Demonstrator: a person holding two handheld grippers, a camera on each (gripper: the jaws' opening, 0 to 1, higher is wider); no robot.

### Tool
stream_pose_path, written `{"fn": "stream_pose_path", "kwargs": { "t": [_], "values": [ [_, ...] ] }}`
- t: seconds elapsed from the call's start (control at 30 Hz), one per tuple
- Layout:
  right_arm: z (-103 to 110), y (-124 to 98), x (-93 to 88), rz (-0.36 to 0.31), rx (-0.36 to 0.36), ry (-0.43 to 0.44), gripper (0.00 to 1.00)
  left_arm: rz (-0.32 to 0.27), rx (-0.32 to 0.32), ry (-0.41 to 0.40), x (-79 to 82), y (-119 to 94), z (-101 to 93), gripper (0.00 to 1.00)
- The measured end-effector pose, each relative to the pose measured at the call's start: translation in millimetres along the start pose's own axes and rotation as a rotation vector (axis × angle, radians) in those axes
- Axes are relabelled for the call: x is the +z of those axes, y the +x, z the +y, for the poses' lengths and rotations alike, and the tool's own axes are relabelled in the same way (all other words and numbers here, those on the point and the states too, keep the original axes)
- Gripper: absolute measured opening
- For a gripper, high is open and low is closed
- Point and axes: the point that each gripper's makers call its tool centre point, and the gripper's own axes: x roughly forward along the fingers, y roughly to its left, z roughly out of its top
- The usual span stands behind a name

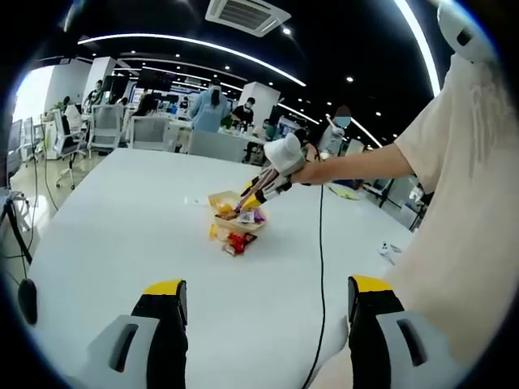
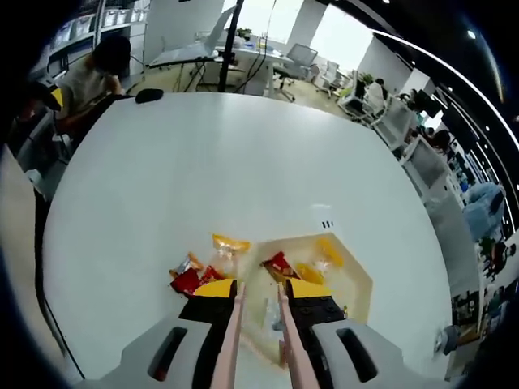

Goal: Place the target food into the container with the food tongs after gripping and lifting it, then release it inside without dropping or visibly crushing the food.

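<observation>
On a white table (image 2: 203, 162) in an open office, the right gripper (image 2: 258, 296) pinches pink food tongs (image 2: 280, 336), whose tips reach ahead over the shallow container (image 2: 357, 279); whether they grip anything I cannot tell. Loose snack packets (image 2: 195, 275) lie just left of the tongs, outside the container. The left gripper (image 1: 263, 296), wide open and empty, hangs well back.

The white table (image 2: 203, 162) carries a pale cream container (image 2: 357, 275); inside it lie snack packets (image 2: 304, 267) in red, orange and yellow, and just outside its wall more loose packets (image 2: 203, 271) in red and yellow. The right gripper (image 2: 258, 312) has grey bodies, black jaws with yellow tips, and pale pink tongs (image 2: 231, 340). The left gripper (image 1: 263, 300) shows the same grey, black and yellow.
</observation>
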Motion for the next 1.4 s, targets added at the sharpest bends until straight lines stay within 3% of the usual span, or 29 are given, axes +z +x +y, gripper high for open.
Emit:
{"fn": "stream_pose_path", "kwargs": {
  "t": [0.33,0.53,1.0,1.4],
  "values": [
    [42,16,3.0,-0.005,0.063,0.052,0.23,-0.005,0.009,-0.009,-4.6,-6,0.4,0.81],
    [55,22,0.2,0.007,0.078,0.080,0.23,-0.011,0.022,-0.019,-5.4,-10,2.9,0.81],
    [58,34,-17.0,0.059,0.051,0.148,0.24,-0.002,0.030,-0.032,-9.8,-14,8.8,0.81],
    [55,40,-19.1,0.075,0.042,0.185,0.24,-0.004,0.032,-0.041,-8.6,-14,15.7,0.81]
  ]
}}
